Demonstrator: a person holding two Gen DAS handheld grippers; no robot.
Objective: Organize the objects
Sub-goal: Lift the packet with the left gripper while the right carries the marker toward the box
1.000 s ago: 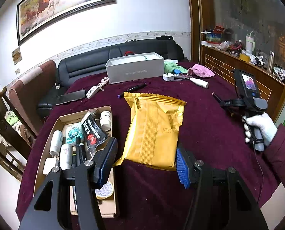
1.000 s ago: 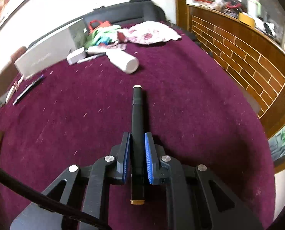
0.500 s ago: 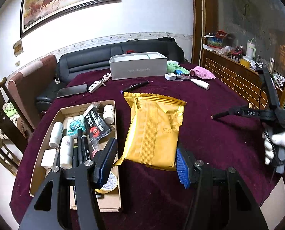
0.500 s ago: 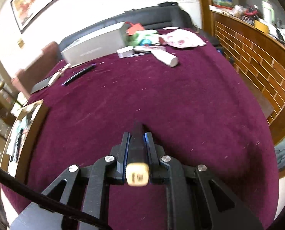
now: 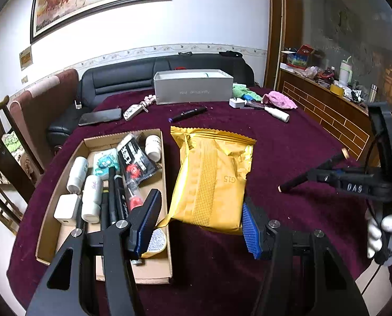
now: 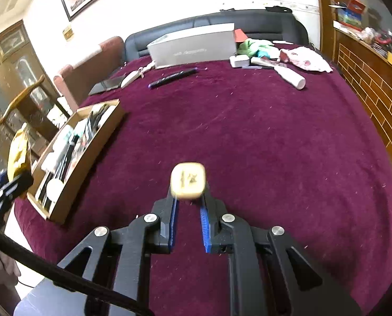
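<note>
My right gripper is shut on a black marker pen, lifted above the table with its cream end cap facing the camera. In the left wrist view the same pen sticks out of the right gripper at the right, above the cloth. My left gripper is open and its jaws stand either side of the near edge of a gold foil packet. A cardboard tray on the left holds bottles, markers and sachets; it also shows in the right wrist view.
The table has a maroon cloth. At the far side are a grey box, a black pen, a phone, a white tube, a charger and pink cloth. A brick-faced counter runs along the right.
The right gripper has lifted the marker off the cloth and tilted it up, swinging left toward the tray. The left gripper has stayed at the packet.
</note>
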